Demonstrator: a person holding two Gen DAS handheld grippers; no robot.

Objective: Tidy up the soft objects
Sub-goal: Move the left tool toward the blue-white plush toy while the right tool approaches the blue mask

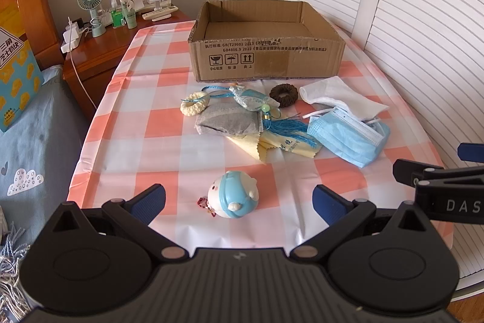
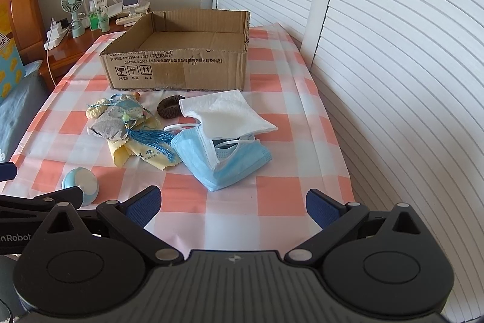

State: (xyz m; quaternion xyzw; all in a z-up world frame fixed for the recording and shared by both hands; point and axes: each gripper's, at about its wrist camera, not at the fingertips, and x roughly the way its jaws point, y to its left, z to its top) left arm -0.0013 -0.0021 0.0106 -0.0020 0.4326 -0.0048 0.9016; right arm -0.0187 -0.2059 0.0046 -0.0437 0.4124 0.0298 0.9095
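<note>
An empty cardboard box (image 1: 266,62) (image 2: 178,71) stands at the far side of the checked tablecloth (image 1: 145,147) (image 2: 272,192). In front of it lie a cream hair ring (image 1: 195,102), a grey pouch (image 1: 228,121), a blue tasselled sachet (image 1: 252,100) (image 2: 127,111), a brown hair ring (image 1: 283,95) (image 2: 169,108), a white cloth (image 1: 338,97) (image 2: 230,114), a blue face mask (image 1: 348,138) (image 2: 220,159) and a yellow wipe (image 1: 266,146) (image 2: 142,156). A round blue-and-white toy (image 1: 232,194) (image 2: 81,185) lies between the open fingers of my left gripper (image 1: 239,202). My right gripper (image 2: 233,206) is open, just short of the mask.
A wooden nightstand (image 1: 99,50) at the back left carries a small fan (image 1: 90,8), bottles and chargers. Bedding (image 1: 33,141) lies left of the table. White louvred doors (image 2: 393,65) run close along the right side and behind the box.
</note>
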